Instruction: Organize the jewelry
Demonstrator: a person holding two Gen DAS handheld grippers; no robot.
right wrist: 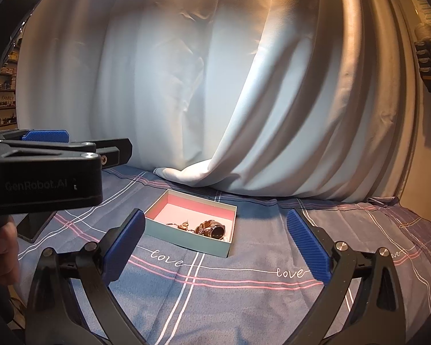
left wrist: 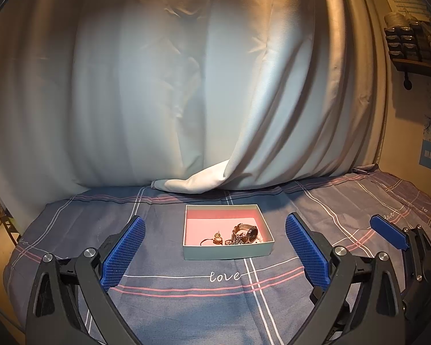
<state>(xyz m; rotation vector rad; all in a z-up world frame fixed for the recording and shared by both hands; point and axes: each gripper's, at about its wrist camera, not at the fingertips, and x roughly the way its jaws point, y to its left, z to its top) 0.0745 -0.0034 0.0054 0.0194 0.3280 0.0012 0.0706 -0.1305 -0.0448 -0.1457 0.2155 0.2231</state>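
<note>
A small open box (left wrist: pixel 227 251), teal outside and pink inside, sits on the plaid sheet. In it lie a rose-gold watch (left wrist: pixel 248 233) and several small pieces of jewelry (left wrist: pixel 215 240), bunched toward the near wall. My left gripper (left wrist: pixel 214 220) is open, its blue pads either side of the box and short of it, holding nothing. In the right wrist view the box (right wrist: pixel 186 240) lies at an angle with the watch (right wrist: pixel 212 228) near its right corner. My right gripper (right wrist: pixel 215 215) is open and empty, just short of the box.
A pale curtain (left wrist: pixel 186 86) hangs behind the box, its hem resting on the blue-grey plaid sheet (left wrist: pixel 186 287). The right gripper's pad (left wrist: pixel 388 231) shows at the right. A hand (right wrist: pixel 3 247) holds the left gripper body (right wrist: pixel 43 178); a dark flat object (right wrist: pixel 34 224) lies below it. A wall shelf (left wrist: pixel 416 63) is at the upper right.
</note>
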